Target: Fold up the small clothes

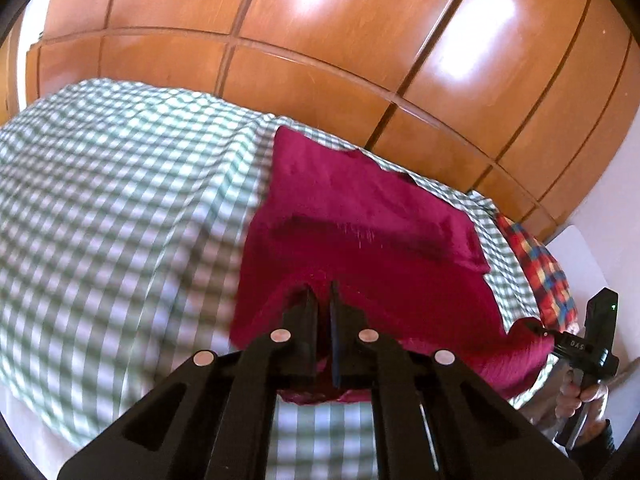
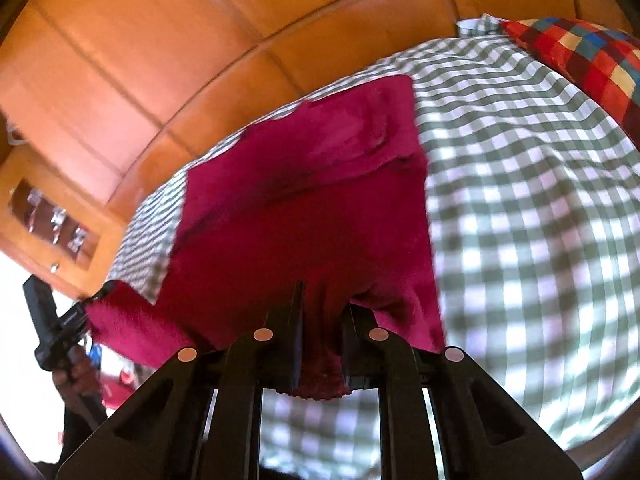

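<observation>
Garment: a dark red cloth (image 1: pixel 360 216) lies spread on the bed (image 1: pixel 120 184), its near edge lifted off the checked cover.
Left gripper (image 1: pixel 323 292): jaws closed tight on one near corner of the cloth.
Right gripper (image 2: pixel 322 300): jaws clamped on the other near corner, bunched fabric between them.
Beyond: a wooden wardrobe (image 1: pixel 320 40) stands behind the bed.
Pillow (image 2: pixel 592 56): multicoloured checks, at the bed's far right.

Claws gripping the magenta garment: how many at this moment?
2. The left claw is shut on the near edge of the magenta garment; the right claw is shut on the same edge further along, above the green checked bedspread.
</observation>
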`<state>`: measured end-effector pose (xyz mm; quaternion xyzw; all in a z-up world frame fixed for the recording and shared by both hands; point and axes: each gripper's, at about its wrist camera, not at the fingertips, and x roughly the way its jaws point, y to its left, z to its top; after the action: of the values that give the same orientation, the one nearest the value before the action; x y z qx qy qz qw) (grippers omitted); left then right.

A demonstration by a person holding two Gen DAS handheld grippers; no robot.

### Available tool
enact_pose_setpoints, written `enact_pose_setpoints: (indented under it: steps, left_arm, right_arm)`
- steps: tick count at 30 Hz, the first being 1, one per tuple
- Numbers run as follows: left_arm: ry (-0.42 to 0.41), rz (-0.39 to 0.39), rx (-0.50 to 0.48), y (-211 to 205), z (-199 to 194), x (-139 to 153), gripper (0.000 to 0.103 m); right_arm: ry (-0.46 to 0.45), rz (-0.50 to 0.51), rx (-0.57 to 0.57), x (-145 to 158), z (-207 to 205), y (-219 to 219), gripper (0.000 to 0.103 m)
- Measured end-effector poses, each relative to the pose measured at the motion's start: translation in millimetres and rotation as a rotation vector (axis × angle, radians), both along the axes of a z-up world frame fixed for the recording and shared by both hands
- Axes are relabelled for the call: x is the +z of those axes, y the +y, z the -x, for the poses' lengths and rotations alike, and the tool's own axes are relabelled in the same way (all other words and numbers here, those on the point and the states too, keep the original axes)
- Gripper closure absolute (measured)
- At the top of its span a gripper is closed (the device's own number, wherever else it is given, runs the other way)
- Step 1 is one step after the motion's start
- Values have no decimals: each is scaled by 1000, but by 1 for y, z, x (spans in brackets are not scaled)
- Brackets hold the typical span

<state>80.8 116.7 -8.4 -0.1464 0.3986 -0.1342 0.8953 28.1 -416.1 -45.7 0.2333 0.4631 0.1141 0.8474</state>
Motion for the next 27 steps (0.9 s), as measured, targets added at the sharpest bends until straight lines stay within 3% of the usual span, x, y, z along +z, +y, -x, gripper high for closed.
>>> enact_pose_setpoints:
  steps: [4, 5, 6, 7, 8, 9, 11, 15, 19, 22, 24, 27]
  left_arm:
    - [37, -35, 49, -10, -55, -6, 98]
    - [45, -33, 47, -8, -65, -9, 96]
    - [67, -24, 48, -7, -81, -13, 93]
    - [78, -14, 60, -7, -87, -16, 90]
    - [90, 0, 80, -4, -94, -18, 67]
    - [84, 15, 123, 2, -98, -19, 43]
    - [54, 48, 175, 15, -92, -18, 35]
    - [86, 92, 183, 43, -72, -36, 33]
    - [97, 39, 111, 45, -37, -57, 35]
    - [128, -16, 41, 29, -26, -73, 46]
    - [142, -50, 22, 18, -26, -80, 56]
    - [167, -53, 17, 8, -31, -91, 74]
  right_arm:
    - [-1, 8, -10, -3, -39, -8, 89]
    - [-7, -13, -3, -3, -45, -9, 77]
    - [-12, -46, 4, -1, -50, -11, 52]
    - [-22, -83, -4, 4, -53, -14, 36]
    - [-52, -92, -37, 11, -52, -19, 11]
    - [-87, -87, -55, 18, -47, -22, 10]
    - [-105, -93, -36, 24, -39, -27, 10]
    - [-60, -42, -28, 12, -7, -37, 9]
    - [11, 30, -6, -22, 21, -31, 10]
    - [30, 31, -29, -42, 17, -22, 22]
    - [31, 40, -45, -47, 10, -17, 42]
    - [39, 92, -60, -48, -2, -10, 60]
